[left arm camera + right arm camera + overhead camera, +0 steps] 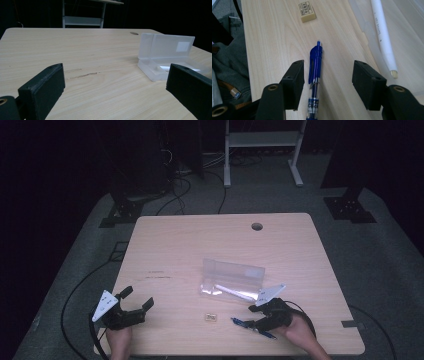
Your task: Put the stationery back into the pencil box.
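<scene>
The right hand-held gripper (327,75) lies low on the bench (175,245), jaws apart around the blue pen (315,75). An eraser (307,11) sits at eleven o'clock, a clear box (232,279) at one. The left hand-held gripper (136,300) rests open.

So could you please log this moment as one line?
right gripper: open, astride blue pen | left gripper: open, idle | clear case: lid open | eraser: on table

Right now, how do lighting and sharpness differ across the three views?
High view: dim, surroundings nearly black, soft detail, glare on the clear plastic case. Left gripper view: brighter table, black background. Right gripper view: bright and sharp, print legible on the blue pen.
</scene>
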`<state>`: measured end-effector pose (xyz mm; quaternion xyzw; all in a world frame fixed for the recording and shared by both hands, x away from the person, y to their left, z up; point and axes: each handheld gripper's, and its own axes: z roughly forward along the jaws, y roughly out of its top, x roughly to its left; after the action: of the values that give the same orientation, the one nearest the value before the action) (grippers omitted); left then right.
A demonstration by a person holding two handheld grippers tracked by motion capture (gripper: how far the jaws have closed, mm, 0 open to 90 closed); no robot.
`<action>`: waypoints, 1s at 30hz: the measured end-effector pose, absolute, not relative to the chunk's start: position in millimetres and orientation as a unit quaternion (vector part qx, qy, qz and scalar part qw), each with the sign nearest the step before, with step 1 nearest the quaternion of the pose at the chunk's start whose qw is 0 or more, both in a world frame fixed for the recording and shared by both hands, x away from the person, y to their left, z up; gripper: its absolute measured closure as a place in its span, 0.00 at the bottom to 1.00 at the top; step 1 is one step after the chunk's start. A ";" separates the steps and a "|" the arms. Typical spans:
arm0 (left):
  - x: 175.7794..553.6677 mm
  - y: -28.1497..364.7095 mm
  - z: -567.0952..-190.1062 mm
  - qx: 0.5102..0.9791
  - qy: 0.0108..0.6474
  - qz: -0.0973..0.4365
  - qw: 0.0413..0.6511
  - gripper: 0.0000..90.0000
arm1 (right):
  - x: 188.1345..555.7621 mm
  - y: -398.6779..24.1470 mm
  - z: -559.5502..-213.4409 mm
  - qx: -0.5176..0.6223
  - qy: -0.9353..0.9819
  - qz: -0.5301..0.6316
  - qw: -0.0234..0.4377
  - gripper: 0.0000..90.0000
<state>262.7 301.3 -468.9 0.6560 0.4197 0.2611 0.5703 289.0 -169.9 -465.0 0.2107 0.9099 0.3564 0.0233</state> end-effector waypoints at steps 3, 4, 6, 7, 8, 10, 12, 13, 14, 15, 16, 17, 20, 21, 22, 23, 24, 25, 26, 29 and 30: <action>262.8 301.3 -469.0 0.656 0.420 0.261 0.570 0.01 | 286.7 -172.8 -465.4 0.212 0.910 0.355 0.022 0.48; 262.9 301.3 -469.0 0.656 0.420 0.261 0.570 0.01 | 286.1 -173.7 -465.3 0.212 0.910 0.355 0.022 0.48; 262.8 301.3 -469.0 0.656 0.420 0.261 0.570 0.01 | 284.3 -175.4 -464.8 0.211 0.910 0.357 0.024 0.50; 262.8 301.3 -469.0 0.656 0.420 0.261 0.570 0.01 | 283.4 -176.1 -464.5 0.208 0.910 0.358 0.025 0.50; 262.8 301.2 -469.1 0.656 0.420 0.261 0.570 0.01 | 282.6 -176.5 -464.4 0.208 0.910 0.358 0.026 0.50; 263.0 301.3 -469.1 0.657 0.420 0.261 0.569 0.01 | 281.1 -177.1 -464.8 0.208 0.910 0.357 0.025 0.50; 262.8 301.1 -469.1 0.656 0.420 0.261 0.570 0.01 | 279.9 -177.3 -465.8 0.207 0.911 0.356 0.025 0.50; 262.9 301.2 -469.1 0.657 0.420 0.261 0.569 0.01 | 279.2 -177.3 -466.5 0.208 0.911 0.355 0.025 0.51; 262.8 301.1 -469.1 0.656 0.420 0.261 0.570 0.01 | 278.1 -177.2 -467.6 0.208 0.911 0.355 0.023 0.51; 262.8 301.2 -469.2 0.656 0.421 0.261 0.570 0.01 | 277.5 -177.1 -468.3 0.208 0.912 0.354 0.022 0.51; 263.0 301.3 -469.2 0.657 0.420 0.261 0.569 0.01 | 276.8 -176.9 -469.3 0.207 0.912 0.353 0.023 0.52; 263.0 301.3 -469.2 0.656 0.420 0.261 0.569 0.01 | 276.0 -176.7 -470.2 0.206 0.913 0.351 0.022 0.52; 263.0 301.1 -469.2 0.656 0.421 0.261 0.570 0.01 | 274.0 -176.7 -472.1 0.204 0.914 0.350 0.022 0.55; 263.0 301.1 -469.2 0.656 0.421 0.261 0.570 0.01 | 273.3 -176.6 -472.6 0.205 0.914 0.349 0.022 0.55; 263.0 301.0 -469.2 0.656 0.421 0.261 0.570 0.01 | 273.1 -176.9 -473.1 0.204 0.914 0.349 0.023 0.56; 262.9 301.1 -469.1 0.656 0.420 0.261 0.570 0.01 | 272.8 -177.3 -473.6 0.204 0.914 0.351 0.024 0.57; 262.9 301.3 -469.1 0.656 0.420 0.261 0.570 0.01 | 272.5 -177.6 -473.9 0.205 0.913 0.351 0.025 0.58; 262.8 301.3 -469.1 0.656 0.420 0.261 0.570 0.01 | 272.4 -178.0 -474.7 0.205 0.913 0.351 0.025 0.60; 262.8 301.3 -469.1 0.656 0.421 0.261 0.570 0.01 | 272.1 -178.1 -475.4 0.206 0.913 0.351 0.025 0.60; 262.6 301.4 -468.8 0.656 0.420 0.261 0.570 0.01 | 270.6 -177.5 -478.1 0.206 0.914 0.349 0.027 0.62; 262.6 301.4 -468.7 0.656 0.420 0.262 0.570 0.01 | 270.1 -177.1 -479.5 0.205 0.914 0.349 0.026 0.63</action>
<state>262.6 301.4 -468.7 0.6558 0.4197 0.2617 0.5703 270.1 -177.1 -479.5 0.2053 0.9139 0.3492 0.0260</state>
